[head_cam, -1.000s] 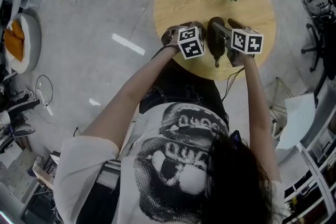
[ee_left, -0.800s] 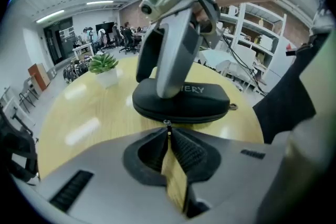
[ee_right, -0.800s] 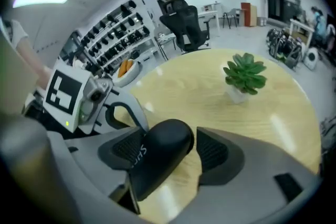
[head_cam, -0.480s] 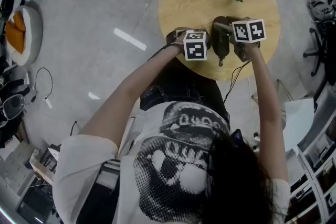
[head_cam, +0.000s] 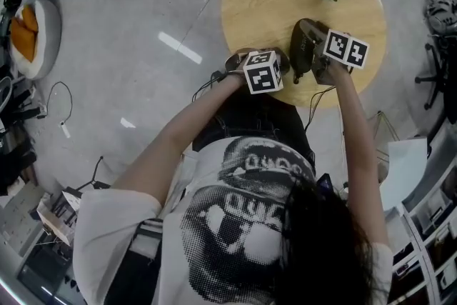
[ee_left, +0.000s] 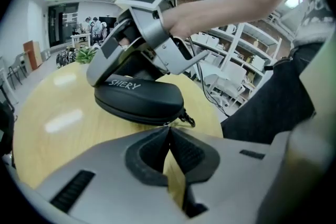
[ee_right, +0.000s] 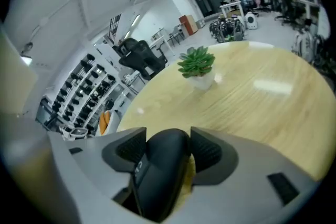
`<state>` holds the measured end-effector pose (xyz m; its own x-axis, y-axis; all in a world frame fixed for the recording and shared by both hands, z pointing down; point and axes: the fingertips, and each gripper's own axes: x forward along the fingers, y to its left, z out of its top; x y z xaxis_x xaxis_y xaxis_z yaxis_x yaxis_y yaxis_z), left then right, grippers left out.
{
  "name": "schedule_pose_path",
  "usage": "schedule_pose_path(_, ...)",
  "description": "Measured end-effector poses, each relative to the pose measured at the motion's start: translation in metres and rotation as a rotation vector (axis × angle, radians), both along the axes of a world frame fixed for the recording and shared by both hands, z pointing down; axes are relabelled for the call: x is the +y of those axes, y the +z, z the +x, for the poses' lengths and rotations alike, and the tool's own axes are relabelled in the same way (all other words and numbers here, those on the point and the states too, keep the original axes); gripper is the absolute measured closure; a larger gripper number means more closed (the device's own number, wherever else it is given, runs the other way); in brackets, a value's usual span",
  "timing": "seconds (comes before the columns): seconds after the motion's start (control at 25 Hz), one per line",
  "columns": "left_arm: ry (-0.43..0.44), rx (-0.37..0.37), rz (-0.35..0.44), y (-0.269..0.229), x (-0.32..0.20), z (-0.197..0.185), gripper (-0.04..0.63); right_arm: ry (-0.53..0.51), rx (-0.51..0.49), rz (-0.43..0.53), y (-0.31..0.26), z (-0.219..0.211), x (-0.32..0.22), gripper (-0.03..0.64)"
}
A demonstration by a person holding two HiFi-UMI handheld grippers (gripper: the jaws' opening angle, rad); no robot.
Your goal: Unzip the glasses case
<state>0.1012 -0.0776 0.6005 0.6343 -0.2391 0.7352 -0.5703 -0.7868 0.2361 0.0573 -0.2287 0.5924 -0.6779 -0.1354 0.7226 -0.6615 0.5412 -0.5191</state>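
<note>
Jaws of right gripper (ee_right: 167,147), having just been closing, clamp the smooth black domed glasses case (ee_left: 139,99) on the round pale-wood table (ee_left: 58,113); left gripper (ee_left: 169,131) jaws meet, empty.

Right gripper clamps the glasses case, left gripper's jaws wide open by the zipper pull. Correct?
No. The left gripper view shows the left gripper with jaws together, not wide open, by the zipper pull. The right gripper, whose jaws have just been closing, does clamp the glasses case.
</note>
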Motion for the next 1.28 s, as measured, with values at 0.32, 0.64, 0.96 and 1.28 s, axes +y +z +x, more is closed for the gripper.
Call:
schedule_pose_path(0.32,0.012,-0.064,0.004,0.008,0.015,-0.018,0.583,-0.018,-0.068,-0.042,-0.005,0.001,0.011,0.354)
schedule_pose_path(0.64,0.045,-0.147,0.034,0.012,0.012,-0.054,0.583,-0.784,0.057,0.433,-0.043,-0.001,0.050,0.350)
schedule_pose_path(0.96,0.049,-0.204,0.059,0.012,-0.011,-0.098,0.583,-1.675,0.348,0.742,-0.012,-0.018,0.120,0.230)
schedule_pose_path(1.28,0.034,-0.192,0.048,0.017,-0.002,-0.099,0.583,-1.616,0.399,0.783,0.011,-0.027,0.118,0.275)
